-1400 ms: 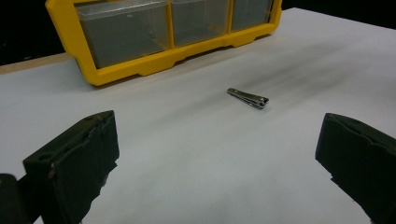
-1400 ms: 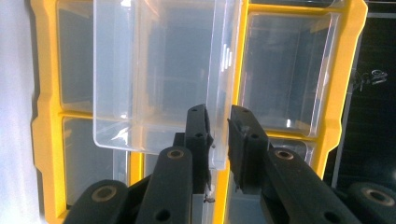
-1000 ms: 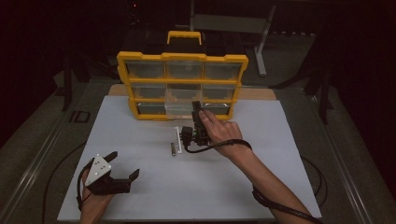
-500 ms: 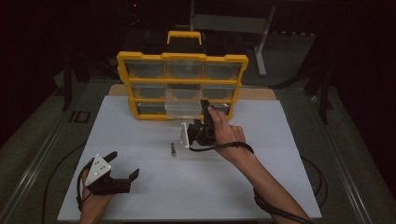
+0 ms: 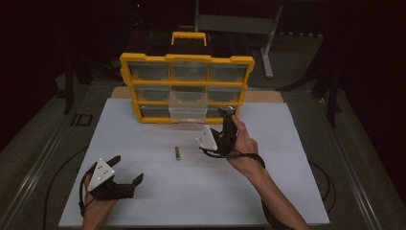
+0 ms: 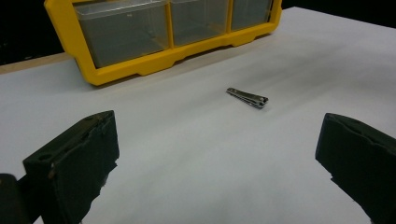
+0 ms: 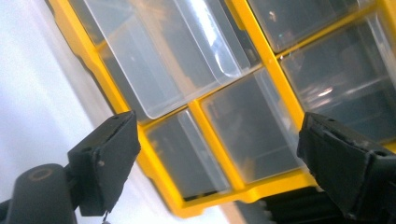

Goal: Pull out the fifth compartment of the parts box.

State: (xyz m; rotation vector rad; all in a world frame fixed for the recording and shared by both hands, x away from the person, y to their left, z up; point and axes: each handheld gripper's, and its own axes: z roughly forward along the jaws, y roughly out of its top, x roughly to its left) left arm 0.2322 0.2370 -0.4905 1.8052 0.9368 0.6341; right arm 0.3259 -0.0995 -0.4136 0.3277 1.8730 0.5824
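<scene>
Right tongs (image 5: pixel 224 116) opened, off nail clipper (image 5: pixel 177 153), nearing organizer (image 5: pixel 186 85) edge

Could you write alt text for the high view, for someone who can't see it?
A nail clipper lies on a white table in front of a yellow drawer organizer whose middle drawer is pulled out. The right gripper, jaws open and empty, is by the organizer's lower right corner; the left gripper rests open near the front left.
</scene>
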